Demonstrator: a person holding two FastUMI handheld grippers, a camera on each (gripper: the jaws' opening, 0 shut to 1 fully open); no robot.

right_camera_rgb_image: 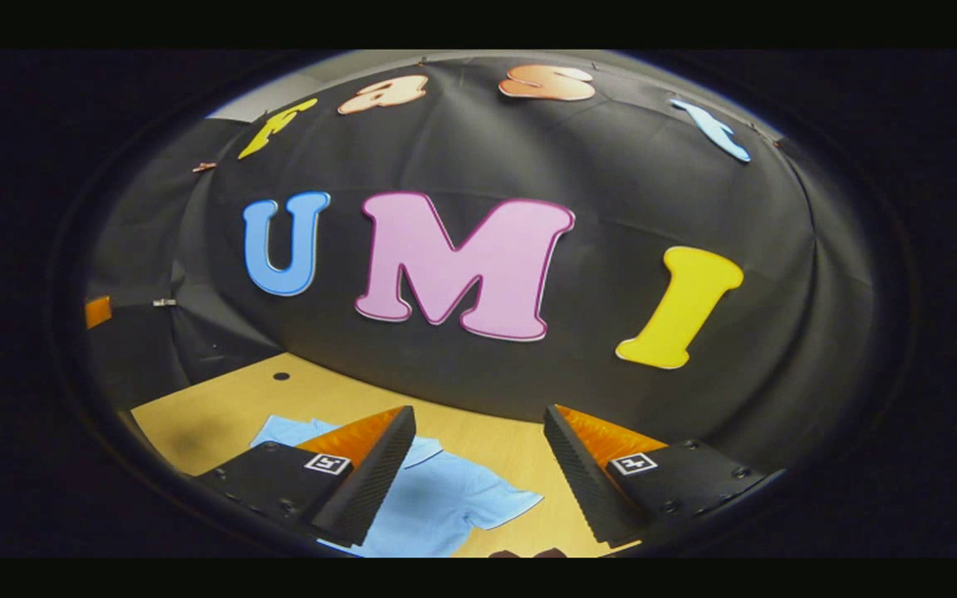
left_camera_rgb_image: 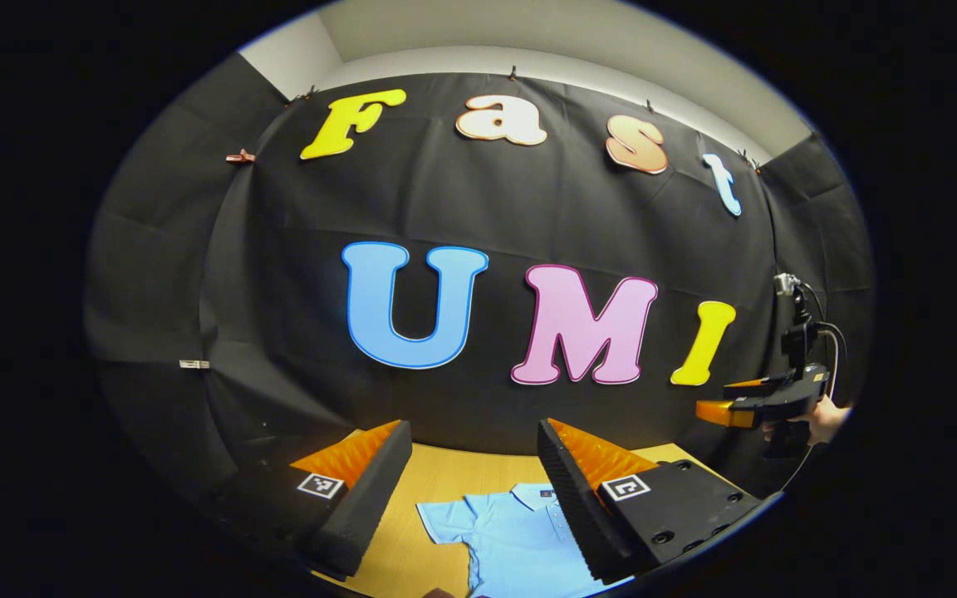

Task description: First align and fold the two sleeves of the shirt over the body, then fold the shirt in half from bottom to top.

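Observation:
A light blue polo shirt [left_camera_rgb_image: 512,540] lies flat on the wooden table [left_camera_rgb_image: 445,473], its collar toward the back wall and one short sleeve spread out to the left. My left gripper [left_camera_rgb_image: 473,428] hangs open above it, nothing between its fingers. In the right gripper view the shirt [right_camera_rgb_image: 445,498] lies below and left of my right gripper [right_camera_rgb_image: 478,413], which is open and holds nothing; a sleeve [right_camera_rgb_image: 503,502] sticks out between its fingers. The right gripper [left_camera_rgb_image: 728,399] also appears far right in the left gripper view, held up in a hand [left_camera_rgb_image: 827,419].
Black cloth walls close off the back and both sides of the table [right_camera_rgb_image: 221,415]. A small dark hole [right_camera_rgb_image: 281,376] marks the tabletop near its far left corner. Bare wood lies around the shirt.

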